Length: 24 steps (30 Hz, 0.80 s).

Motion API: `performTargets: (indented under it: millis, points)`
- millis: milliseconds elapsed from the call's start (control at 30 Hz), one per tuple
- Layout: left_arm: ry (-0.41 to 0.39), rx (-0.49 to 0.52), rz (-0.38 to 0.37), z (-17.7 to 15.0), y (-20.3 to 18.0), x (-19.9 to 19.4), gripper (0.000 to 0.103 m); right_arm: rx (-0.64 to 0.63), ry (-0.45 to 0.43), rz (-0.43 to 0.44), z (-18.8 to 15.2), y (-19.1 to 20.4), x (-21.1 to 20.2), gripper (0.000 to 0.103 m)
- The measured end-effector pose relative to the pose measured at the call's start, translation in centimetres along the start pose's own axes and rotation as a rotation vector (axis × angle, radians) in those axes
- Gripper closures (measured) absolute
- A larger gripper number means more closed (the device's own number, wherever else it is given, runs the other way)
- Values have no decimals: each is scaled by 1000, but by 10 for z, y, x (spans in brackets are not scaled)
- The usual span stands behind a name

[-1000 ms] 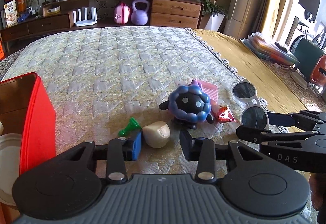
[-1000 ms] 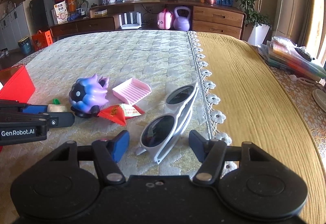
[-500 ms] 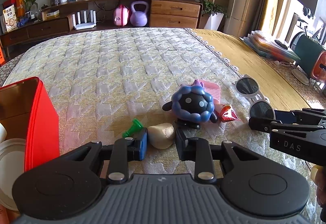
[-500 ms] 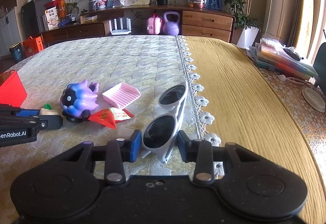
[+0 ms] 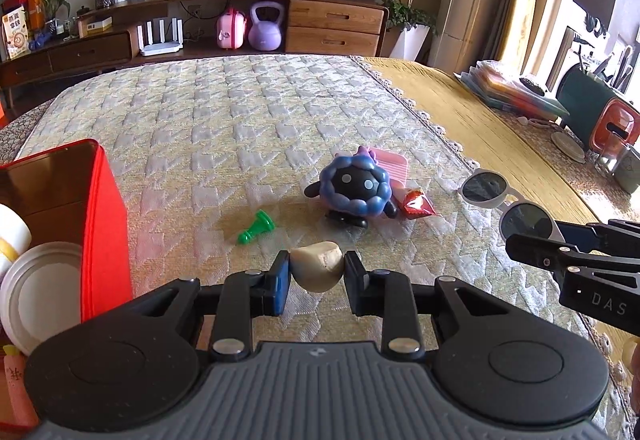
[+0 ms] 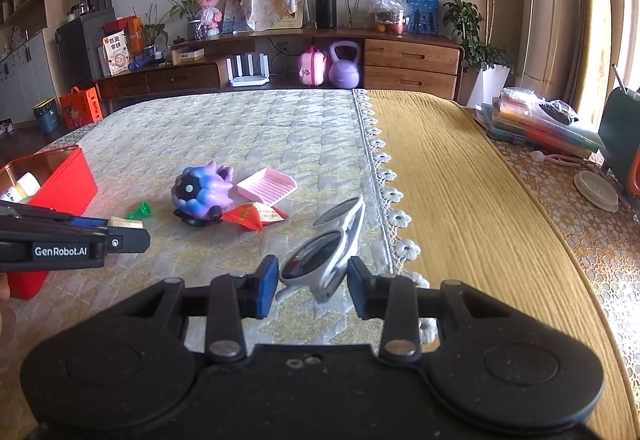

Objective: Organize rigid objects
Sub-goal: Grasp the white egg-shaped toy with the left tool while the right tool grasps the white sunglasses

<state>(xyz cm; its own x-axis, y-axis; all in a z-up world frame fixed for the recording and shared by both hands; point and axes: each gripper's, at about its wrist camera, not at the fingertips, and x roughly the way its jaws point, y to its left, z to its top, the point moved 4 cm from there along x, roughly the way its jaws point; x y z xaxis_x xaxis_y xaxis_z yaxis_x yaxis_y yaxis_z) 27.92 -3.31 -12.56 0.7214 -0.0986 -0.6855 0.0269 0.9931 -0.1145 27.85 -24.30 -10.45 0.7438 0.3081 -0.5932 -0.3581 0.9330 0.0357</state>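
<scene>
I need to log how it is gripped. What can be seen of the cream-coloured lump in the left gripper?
The cream lump is rounded, matte and stone-like, with a faint crease and a flatter top. It sits pinched between the fingers of the left gripper, one pad on each side, over the quilted cover. Whether it rests on the cover is unclear.

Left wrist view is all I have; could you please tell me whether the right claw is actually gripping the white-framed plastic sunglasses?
Observer: Yes; in the right wrist view the right claw has both pads against the nearer lens of the white-framed plastic sunglasses.
Operator: What is pink behind the round blue-purple toy?
Observer: A ridged pink plastic tray, lying flat, open side up.
Operator: Does the red foil packet touch it?
Observer: It lies just before the tray; contact is unclear.
</scene>
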Motion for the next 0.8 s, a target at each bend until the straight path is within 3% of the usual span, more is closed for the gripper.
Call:
performTargets:
  millis: [767, 800]
  points:
    - [-87, -26, -28, -4, 12, -94, 75, -44, -98, 18, 6, 31, -75, 69]
    - [-89, -28, -28, -4, 15, -97, 75, -47, -100, 23, 7, 33, -77, 100]
